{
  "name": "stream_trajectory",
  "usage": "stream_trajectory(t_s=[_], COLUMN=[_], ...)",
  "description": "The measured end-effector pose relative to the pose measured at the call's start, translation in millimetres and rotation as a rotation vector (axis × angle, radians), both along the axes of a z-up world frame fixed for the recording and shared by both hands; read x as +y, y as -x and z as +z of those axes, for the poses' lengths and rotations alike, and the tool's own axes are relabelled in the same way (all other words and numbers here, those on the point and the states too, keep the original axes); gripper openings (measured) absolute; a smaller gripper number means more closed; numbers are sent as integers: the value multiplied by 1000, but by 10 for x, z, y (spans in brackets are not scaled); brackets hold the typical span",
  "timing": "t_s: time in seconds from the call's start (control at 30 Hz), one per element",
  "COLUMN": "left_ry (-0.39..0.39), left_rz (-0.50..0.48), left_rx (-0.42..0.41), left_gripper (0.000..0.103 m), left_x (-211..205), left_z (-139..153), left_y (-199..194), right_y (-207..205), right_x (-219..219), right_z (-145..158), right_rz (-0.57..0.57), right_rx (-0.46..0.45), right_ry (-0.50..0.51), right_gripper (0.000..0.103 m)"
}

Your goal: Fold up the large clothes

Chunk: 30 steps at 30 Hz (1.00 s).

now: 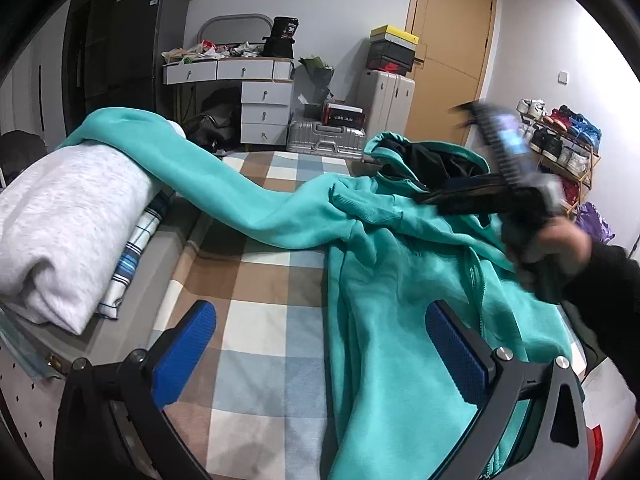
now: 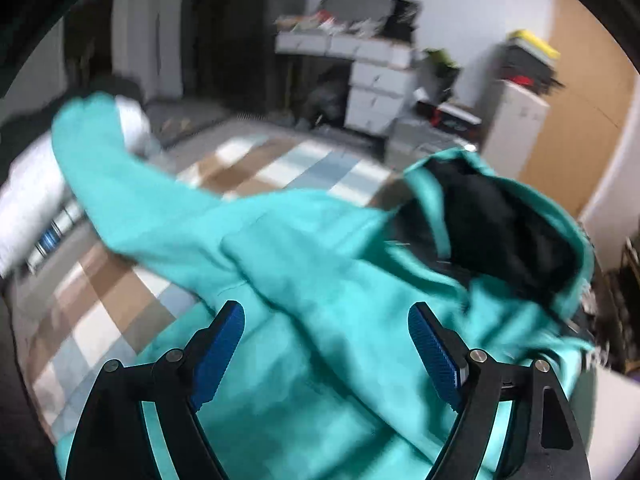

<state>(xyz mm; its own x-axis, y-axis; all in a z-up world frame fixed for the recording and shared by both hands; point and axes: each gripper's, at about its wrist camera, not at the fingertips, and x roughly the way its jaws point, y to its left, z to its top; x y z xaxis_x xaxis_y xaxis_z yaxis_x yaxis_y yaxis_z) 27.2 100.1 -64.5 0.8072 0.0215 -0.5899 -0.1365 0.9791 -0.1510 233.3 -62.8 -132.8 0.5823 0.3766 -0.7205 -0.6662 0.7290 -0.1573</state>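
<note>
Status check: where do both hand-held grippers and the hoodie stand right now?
Left hand-held gripper open, empty. Right hand-held gripper open over teal hoodie, gripping nothing. Hoodie unfolded on checked bedsheet, one sleeve draped onto grey blanket roll.

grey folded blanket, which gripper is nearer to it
Left. The left gripper hovers open just beside the grey folded blanket; the right gripper is across the bed over the teal hoodie.

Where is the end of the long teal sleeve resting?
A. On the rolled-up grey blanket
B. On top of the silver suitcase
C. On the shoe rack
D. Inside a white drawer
A: the sleeve of the teal hoodie stretches across the checked bedsheet and its end lies on top of the rolled grey blanket.
</note>
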Motion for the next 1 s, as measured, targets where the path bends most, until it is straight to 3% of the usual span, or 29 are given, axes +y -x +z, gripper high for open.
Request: stream_trajectory(t_s=[0.1, 0.13, 0.17, 0.23, 0.3, 0.4, 0.47, 0.63, 0.8, 0.9, 0.93, 0.97, 1.0], left_ry=[-1, -1, 2, 9, 18, 32, 34, 25, 7, -18, -28, -39, -41], left_rz=[15, 20, 22, 30, 34, 38, 39, 42, 34, 23, 24, 27, 26], left_rx=[-5, -3, -2, 1, 8, 20, 19, 8, -1, -15, -19, -23, -26], left_gripper=[102, 102, 102, 102, 102, 102, 102, 102, 102, 102, 102, 102, 102], left_x=[61, 82, 105, 150, 189, 222, 232, 228, 163, 129, 125, 121, 127], left_z=[3, -4, -10, -33, -58, -79, -77, -34, 33, 76, 83, 93, 96], left_y=[41, 50, 63, 77, 71, 54, 54, 83, 144, 190, 200, 202, 205], right_y=[-236, -308, -379, -513, -589, -652, -553, -176, -160, -220, -199, -189, -154], right_x=[322, 410, 472, 526, 487, 338, 298, 505, 934, 967, 937, 866, 769], right_z=[-354, -490, -612, -774, -740, -556, -326, 49, -458, -701, -681, -627, -531], right_rz=[18, 30, 30, -19, -60, -113, -95, 51, 63, 42, 40, 43, 47], right_rx=[96, 141, 185, 248, 286, 323, 265, 214, 368, 475, 486, 494, 491], right_ry=[81, 114, 147, 150, 64, -98, -192, -320, -235, -240, -268, -299, -321], right_gripper=[79, 65, 42, 34, 18, 15, 14, 14, 18, 29, 42, 70, 81])
